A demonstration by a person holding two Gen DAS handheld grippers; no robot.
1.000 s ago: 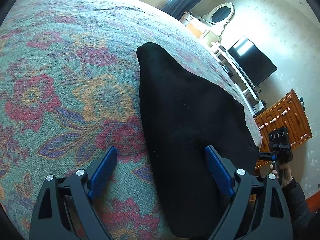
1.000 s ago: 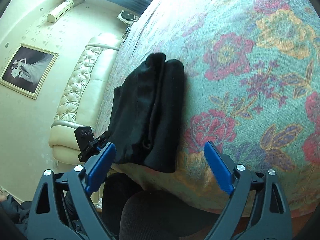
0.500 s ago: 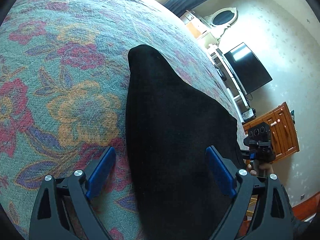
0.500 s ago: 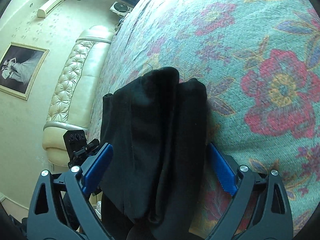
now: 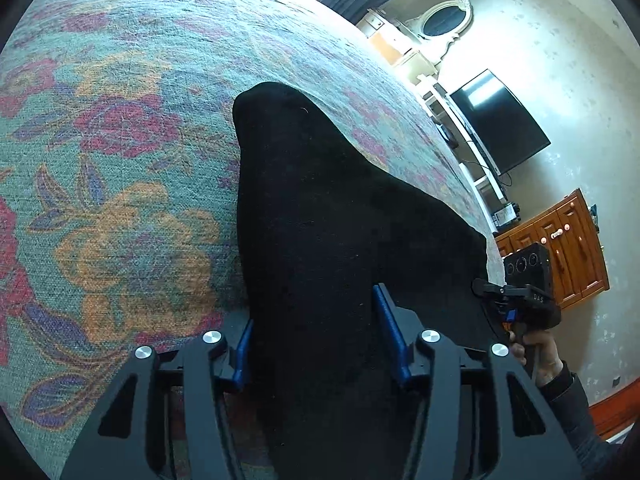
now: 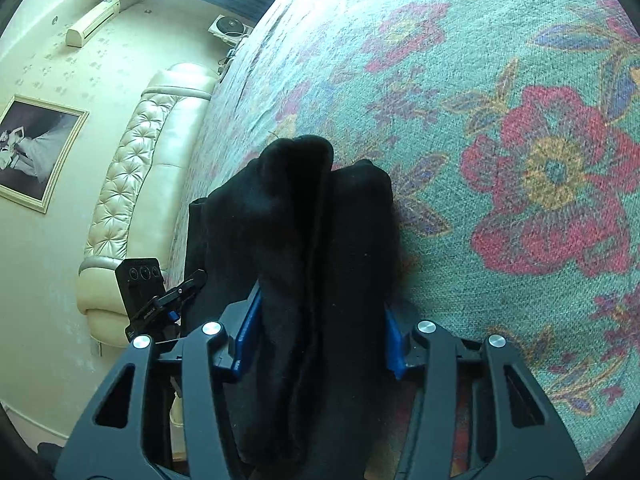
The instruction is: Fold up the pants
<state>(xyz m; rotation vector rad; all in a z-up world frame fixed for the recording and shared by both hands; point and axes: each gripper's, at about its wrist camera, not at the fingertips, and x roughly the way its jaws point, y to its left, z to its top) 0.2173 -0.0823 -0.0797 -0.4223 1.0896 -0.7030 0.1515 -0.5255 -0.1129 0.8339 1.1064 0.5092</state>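
A: What does the left wrist view give you that the other does not?

B: The black pants (image 5: 340, 240) as one broad smooth slab on the bed (image 5: 120, 160), tapering to a rounded tip far from the camera. Past the pants' right edge sits the right claw (image 5: 524, 292), with a hand (image 5: 536, 356) and a dark sleeve behind it. Beyond the bed are a dark television (image 5: 500, 120), an oval mirror (image 5: 446, 20) and a wooden cabinet (image 5: 568, 248).

A: And the right wrist view?

B: The pants (image 6: 316, 248) end-on, showing stacked folds with a seam running down the middle. The left claw (image 6: 168, 300) shows at the pants' left edge, and behind that a cream tufted headboard (image 6: 136, 184), a framed picture (image 6: 36, 152) and an air conditioner (image 6: 94, 22) on the wall.

A: The claws?

B: Both have just been closing. The left claw (image 5: 316, 344) has its blue pads pressed into the near end of the pants; the right claw (image 6: 316, 340) likewise pinches the folded bundle from both sides.

A: The surface?

B: A teal bedspread with red, orange and blue flowers; the pants lie near its edge.
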